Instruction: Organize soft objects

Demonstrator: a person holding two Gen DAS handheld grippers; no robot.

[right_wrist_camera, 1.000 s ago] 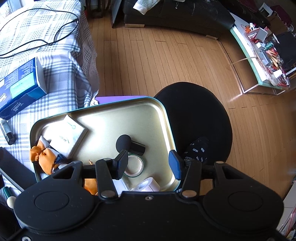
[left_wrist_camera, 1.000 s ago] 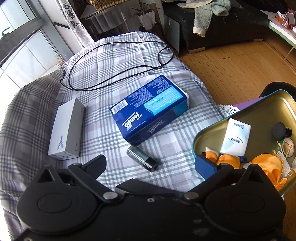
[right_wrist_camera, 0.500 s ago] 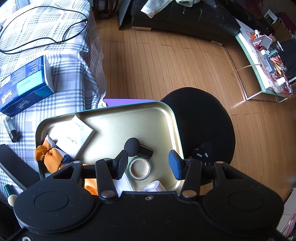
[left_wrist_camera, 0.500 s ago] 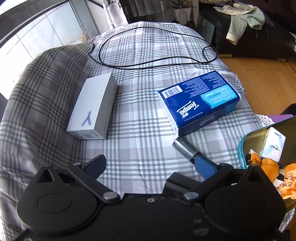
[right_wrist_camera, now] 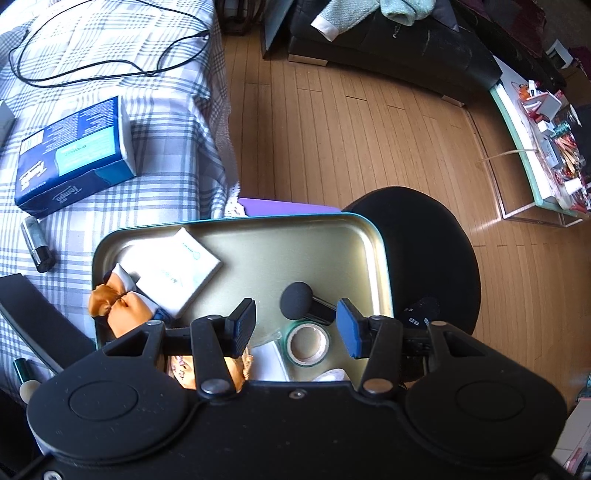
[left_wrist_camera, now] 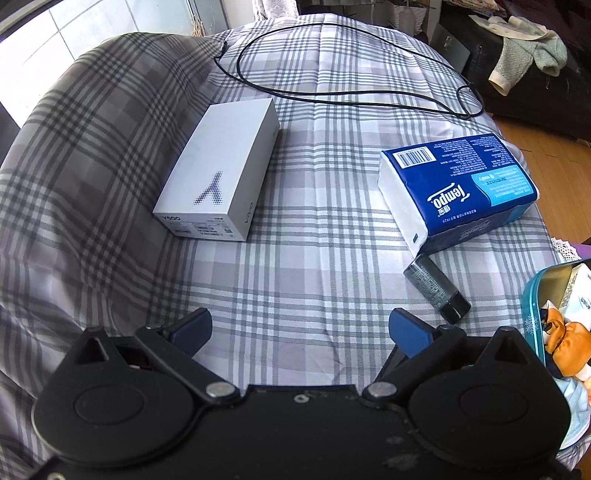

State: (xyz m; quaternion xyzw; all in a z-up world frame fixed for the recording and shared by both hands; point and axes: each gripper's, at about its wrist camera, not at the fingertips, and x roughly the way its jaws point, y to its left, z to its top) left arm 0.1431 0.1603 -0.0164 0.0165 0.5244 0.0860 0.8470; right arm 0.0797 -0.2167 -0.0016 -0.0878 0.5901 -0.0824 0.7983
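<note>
A blue Tempo tissue pack [left_wrist_camera: 458, 186] [right_wrist_camera: 74, 155] lies on the plaid cloth. Right of it a gold tin tray [right_wrist_camera: 295, 240] [left_wrist_camera: 532, 295] holds a white tissue packet [right_wrist_camera: 173, 271], an orange satin pouch [right_wrist_camera: 118, 306] [left_wrist_camera: 569, 336], a black foam-tipped microphone [right_wrist_camera: 299, 301] and a tape roll [right_wrist_camera: 307, 343]. My left gripper [left_wrist_camera: 299, 328] is open over bare cloth, with nothing between its fingers. My right gripper [right_wrist_camera: 295, 328] hangs open above the tray's near part, over the microphone and tape, holding nothing.
A white phone box [left_wrist_camera: 221, 173] and a small dark bottle [left_wrist_camera: 437, 290] [right_wrist_camera: 37, 245] lie on the cloth, with a black cable [left_wrist_camera: 332, 92] looped behind. A black stool [right_wrist_camera: 436, 251] stands right of the tray, on wood floor. A dark sofa with a garment [right_wrist_camera: 369, 14] is at the back.
My left gripper has swung left across the cloth, so the tray slid to the right edge and the white box came toward the middle. The right gripper drifted slightly; its jaws kept their width.
</note>
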